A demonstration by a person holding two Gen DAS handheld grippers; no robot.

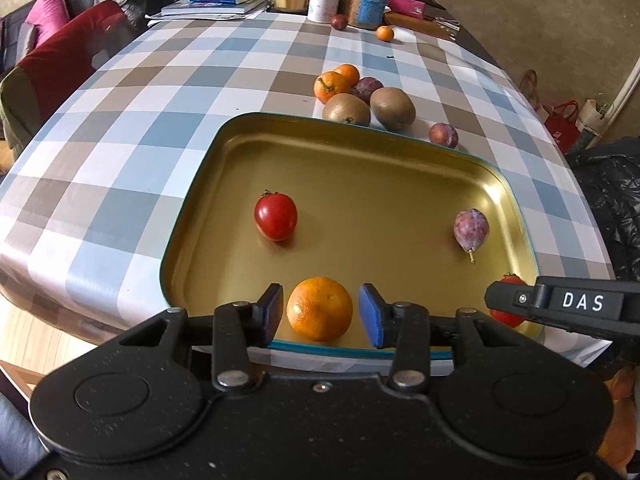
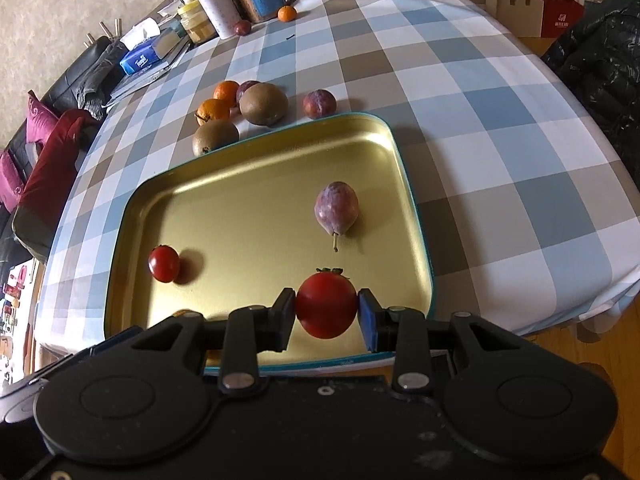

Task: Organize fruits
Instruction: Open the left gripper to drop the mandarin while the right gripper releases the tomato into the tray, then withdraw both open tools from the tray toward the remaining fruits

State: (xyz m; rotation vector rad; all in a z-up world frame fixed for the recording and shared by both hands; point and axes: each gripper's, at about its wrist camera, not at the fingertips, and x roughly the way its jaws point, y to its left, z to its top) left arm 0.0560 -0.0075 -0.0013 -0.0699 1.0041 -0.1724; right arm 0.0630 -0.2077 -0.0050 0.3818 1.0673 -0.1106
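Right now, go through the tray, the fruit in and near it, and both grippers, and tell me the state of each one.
Gold metal tray: on the checked cloth, holding four fruits.
Orange tangerine: resting in the tray between the left gripper fingers, gaps on both sides, released.
Large red tomato: pinched by the right gripper.
Small red tomato: loose in the tray.
Purple plum with a stem: lying in the tray.
Two brown kiwis: outside, still on the cloth.

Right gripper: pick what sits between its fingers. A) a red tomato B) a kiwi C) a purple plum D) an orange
A: in the right wrist view the right gripper has both pads pressed against a red tomato over the gold tray.
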